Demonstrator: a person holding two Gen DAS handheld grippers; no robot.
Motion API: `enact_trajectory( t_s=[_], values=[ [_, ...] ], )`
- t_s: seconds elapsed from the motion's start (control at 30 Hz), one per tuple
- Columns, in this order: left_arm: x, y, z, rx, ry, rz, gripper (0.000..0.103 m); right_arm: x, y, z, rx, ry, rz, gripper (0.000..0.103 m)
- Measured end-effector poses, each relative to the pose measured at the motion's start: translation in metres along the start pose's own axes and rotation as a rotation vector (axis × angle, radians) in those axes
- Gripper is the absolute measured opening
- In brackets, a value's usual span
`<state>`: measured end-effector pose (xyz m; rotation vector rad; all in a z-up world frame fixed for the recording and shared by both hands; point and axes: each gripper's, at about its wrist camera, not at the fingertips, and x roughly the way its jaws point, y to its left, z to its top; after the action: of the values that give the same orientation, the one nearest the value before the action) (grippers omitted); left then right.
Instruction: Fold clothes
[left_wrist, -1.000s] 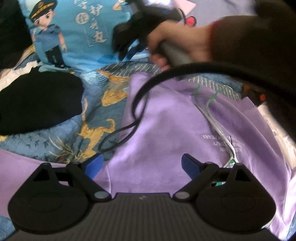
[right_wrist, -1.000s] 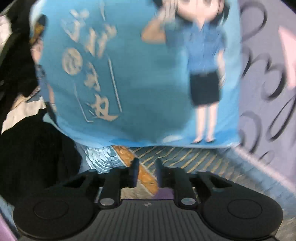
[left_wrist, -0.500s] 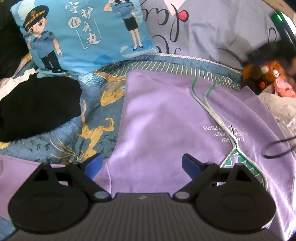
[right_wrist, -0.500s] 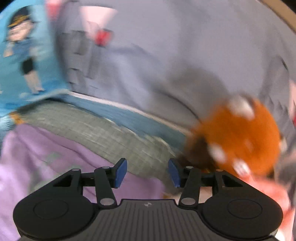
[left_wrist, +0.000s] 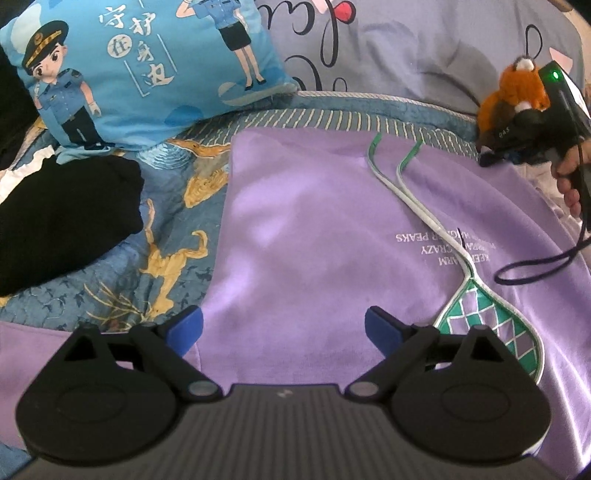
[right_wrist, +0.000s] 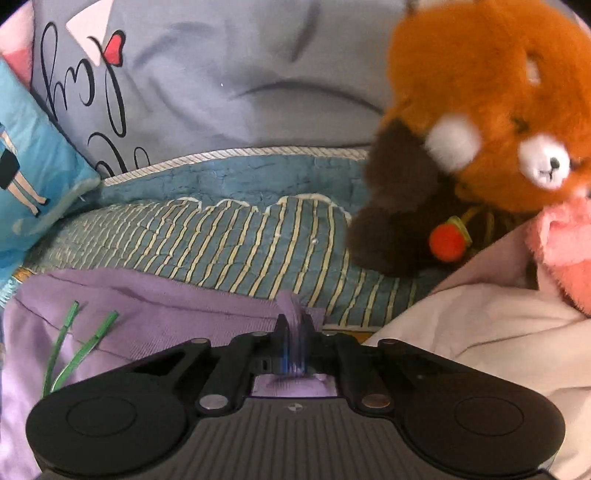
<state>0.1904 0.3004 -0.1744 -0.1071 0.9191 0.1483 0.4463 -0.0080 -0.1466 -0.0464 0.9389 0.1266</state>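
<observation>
- Left wrist view: the left gripper (left_wrist: 283, 328) hovers over the purple garment (left_wrist: 332, 229) with its jaws spread wide and nothing between them. The garment lies flat on the blue quilt (left_wrist: 173, 236), beside a black garment (left_wrist: 62, 221).
- Right wrist view: the right gripper (right_wrist: 294, 328) is pinched onto the purple garment's (right_wrist: 155, 332) far edge, near a plush toy (right_wrist: 480, 122).

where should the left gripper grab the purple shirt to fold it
Take the purple shirt at its left far corner, by the blue pillow, mirroring the right gripper, which pinches the far hem near the plush. The shirt lies flat, so the open left gripper should come over that edge from above, one finger sliding under.
</observation>
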Motion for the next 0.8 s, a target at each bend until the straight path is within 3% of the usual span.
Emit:
enact_trajectory(
  t_s=[0.23, 0.4, 0.5, 0.57, 0.6, 0.67, 0.8],
  values=[
    [0.002, -0.002, -0.002, 0.015, 0.01, 0.007, 0.096, -0.055, 0.011, 0.022, -0.071, -0.234, -0.095, 0.005],
    [0.002, -0.004, -0.003, 0.028, 0.009, 0.006, 0.097, -0.027, 0.0, 0.028, -0.086, -0.15, -0.21, 0.005],
    [0.002, -0.005, -0.002, 0.03, 0.007, 0.012, 0.097, -0.003, 0.004, 0.025, -0.071, -0.09, -0.229, 0.006],
    [0.002, -0.005, -0.001, 0.027, 0.005, 0.015, 0.097, -0.003, 0.01, 0.021, -0.082, -0.117, -0.24, 0.016],
    [0.002, -0.004, -0.002, 0.026, 0.004, 0.019, 0.097, -0.008, 0.012, 0.02, -0.102, -0.141, -0.258, 0.031],
    [0.002, -0.004, -0.002, 0.025, 0.0, 0.025, 0.097, -0.027, 0.014, 0.019, -0.142, -0.198, -0.302, 0.049],
    [0.001, -0.002, -0.003, 0.021, -0.007, 0.037, 0.097, -0.092, -0.008, 0.004, -0.144, -0.272, -0.231, 0.049]
  ],
)
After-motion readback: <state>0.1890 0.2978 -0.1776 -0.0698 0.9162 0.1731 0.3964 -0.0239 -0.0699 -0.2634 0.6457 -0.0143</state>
